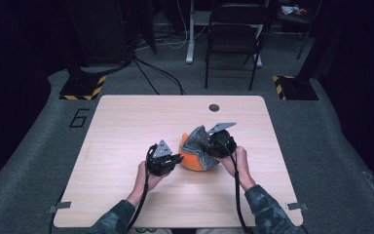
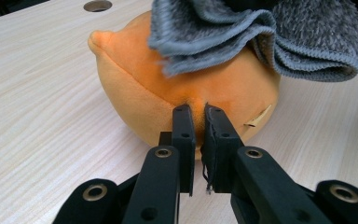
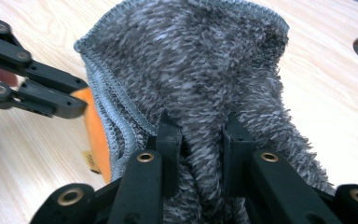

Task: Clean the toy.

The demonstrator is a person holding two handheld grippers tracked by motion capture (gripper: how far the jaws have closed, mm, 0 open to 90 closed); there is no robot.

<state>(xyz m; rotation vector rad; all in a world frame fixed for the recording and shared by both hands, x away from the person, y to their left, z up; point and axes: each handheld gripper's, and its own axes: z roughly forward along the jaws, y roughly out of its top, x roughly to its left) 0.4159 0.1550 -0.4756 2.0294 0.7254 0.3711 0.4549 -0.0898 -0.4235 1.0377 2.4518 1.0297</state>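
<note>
The wooden surface (image 1: 126, 146) carries an orange plush toy (image 2: 168, 84) near its middle, with a grey fuzzy cloth (image 3: 200, 74) draped over the toy's top and far side. A pinch of the toy's orange fabric is clamped between the jaws of the left gripper (image 2: 199, 112). A fold of the cloth is gripped by the right gripper (image 3: 199, 128), its jaws pressed into the pile.

Grey carpet (image 1: 39, 146), folding chair (image 1: 233, 39), dark room.
</note>
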